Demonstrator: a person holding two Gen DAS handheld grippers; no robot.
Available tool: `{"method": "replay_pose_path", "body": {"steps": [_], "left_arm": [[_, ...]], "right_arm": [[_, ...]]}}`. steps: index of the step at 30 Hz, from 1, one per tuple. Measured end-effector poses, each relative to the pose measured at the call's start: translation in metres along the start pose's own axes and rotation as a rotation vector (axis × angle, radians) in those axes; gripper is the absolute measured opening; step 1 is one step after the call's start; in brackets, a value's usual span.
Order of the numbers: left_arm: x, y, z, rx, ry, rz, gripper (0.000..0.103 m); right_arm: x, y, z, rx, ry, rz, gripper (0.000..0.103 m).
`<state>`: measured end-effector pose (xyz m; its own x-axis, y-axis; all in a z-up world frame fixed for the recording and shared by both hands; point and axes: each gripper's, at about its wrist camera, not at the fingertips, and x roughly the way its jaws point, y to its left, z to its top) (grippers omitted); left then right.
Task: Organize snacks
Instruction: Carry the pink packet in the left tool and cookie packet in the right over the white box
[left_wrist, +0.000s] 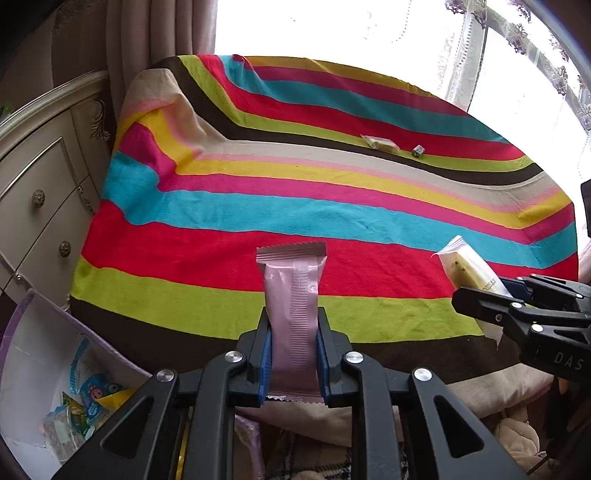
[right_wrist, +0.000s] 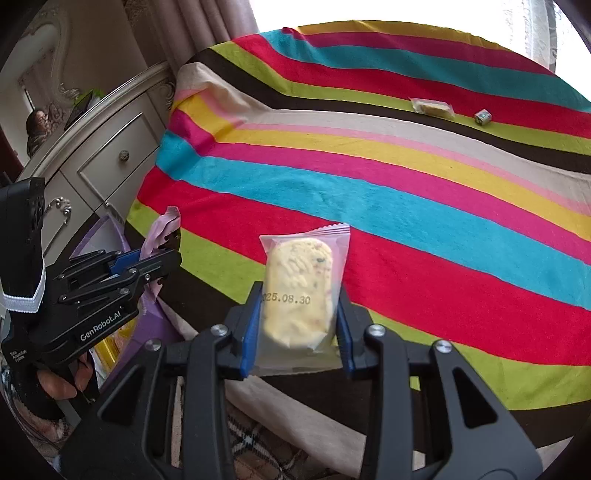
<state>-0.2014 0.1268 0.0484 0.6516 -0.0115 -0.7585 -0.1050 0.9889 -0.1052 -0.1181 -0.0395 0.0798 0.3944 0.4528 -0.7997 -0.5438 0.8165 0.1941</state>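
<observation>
Snacks are in both grippers: the left gripper (left_wrist: 293, 354) is clamped on a pink foil snack bar (left_wrist: 291, 295), and the right gripper (right_wrist: 297, 332) is clamped on a clear-wrapped yellow biscuit (right_wrist: 299, 291), both held above the near edge of the striped bedspread (left_wrist: 332, 206). Near its far edge lie a small clear snack packet (left_wrist: 380, 143) and, just beside it, a tiny wrapped candy (left_wrist: 418, 150). A white box (left_wrist: 33, 369) with packets inside sits below the near left corner.
</observation>
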Motion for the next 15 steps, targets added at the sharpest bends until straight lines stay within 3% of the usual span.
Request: {"method": "replay_pose_path", "body": {"steps": [15], "left_arm": [[-0.044, 0.085, -0.039, -0.136, 0.002, 0.106, 0.021]], "right_arm": [[0.013, 0.1, -0.001, -0.262, 0.053, 0.106, 0.039]]}}
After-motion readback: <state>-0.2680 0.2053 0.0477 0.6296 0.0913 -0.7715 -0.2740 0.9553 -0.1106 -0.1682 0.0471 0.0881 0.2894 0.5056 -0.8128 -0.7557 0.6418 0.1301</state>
